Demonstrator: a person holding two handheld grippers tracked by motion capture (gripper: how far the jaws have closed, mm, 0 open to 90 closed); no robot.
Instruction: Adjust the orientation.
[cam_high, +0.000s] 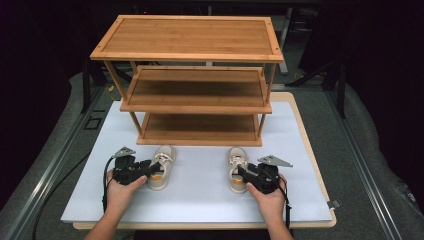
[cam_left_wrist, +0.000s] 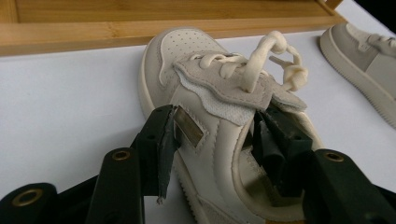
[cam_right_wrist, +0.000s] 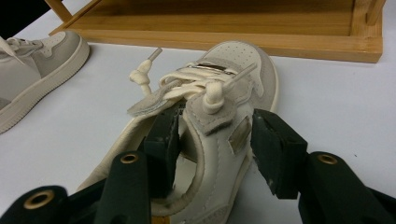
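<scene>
While two cream shoes, left shoe (cam_high: 161, 172) and right shoe (cam_high: 237, 168), lie before one shelf (cam_high: 190, 80), both look laced. The left gripper (cam_left_wrist: 215, 135) and right gripper (cam_right_wrist: 212, 140) each straddle a shoe's side wall, jaws parted, not clamping.

Left shoe (cam_left_wrist: 210, 121): smooth cream leather, matt suede tongue, cotton laces. Right shoe (cam_right_wrist: 219, 116): same leather, small shiny metal tag. Shelf rack (cam_high: 192, 80): varnished bamboo wood. Desk (cam_high: 200, 190): matt white, smooth. Tool pads (cam_left_wrist: 161, 140): matt black rubber.

Overhead faces forward; gripper cameras close, perhaps sharing shoes (cam_high: 161, 172).
</scene>
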